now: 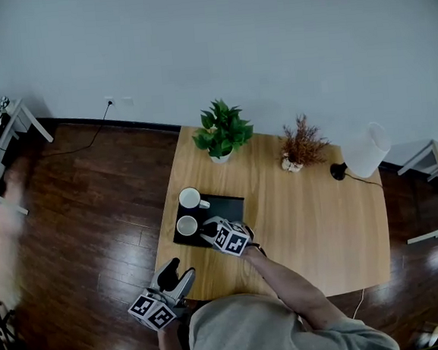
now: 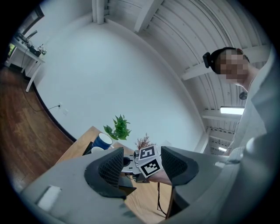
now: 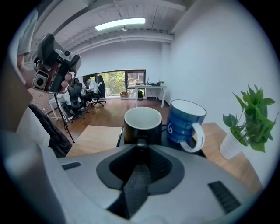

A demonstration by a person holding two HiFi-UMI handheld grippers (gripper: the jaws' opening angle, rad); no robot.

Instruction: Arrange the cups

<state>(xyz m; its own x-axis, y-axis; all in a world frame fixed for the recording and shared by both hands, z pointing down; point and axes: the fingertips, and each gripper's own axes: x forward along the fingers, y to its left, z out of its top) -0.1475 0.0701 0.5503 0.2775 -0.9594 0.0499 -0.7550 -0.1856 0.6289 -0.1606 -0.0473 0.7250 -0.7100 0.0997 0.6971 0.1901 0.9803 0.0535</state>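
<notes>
In the head view, the black tray [image 1: 226, 208] lay near the left edge of the counter [image 1: 315, 223]. The blue cup [image 1: 190, 199] stood on its far part and the black cup [image 1: 187, 226] on its near part, close together. Your right claw [image 1: 207, 229] met the black cup from the side; your left claw [image 1: 177, 277] hung by the counter's near left corner, well apart from both cups. This view was too small to show how either claw's jaws stood.

The left gripper view settled the left claw: its jaws stood wide apart with nothing between them; only the right claw's marker cube [image 2: 148, 159] showed far off through the gap. The blue cup's top was visible below the plant [image 2: 118, 127], but the black cup's handle was not in sight.

The right gripper view gave what the others could not: the jaws were drawn fully together; at their tips they seemed to pinch the black cup's handle, though dark handle against dark pads left that unsure.

So thin a pinch could have let the cup swivel or slip if you lifted it; a sideways swing would have knocked the blue cup just beside it; pulling back without letting go could have dragged the cup off the tray's near edge.
</notes>
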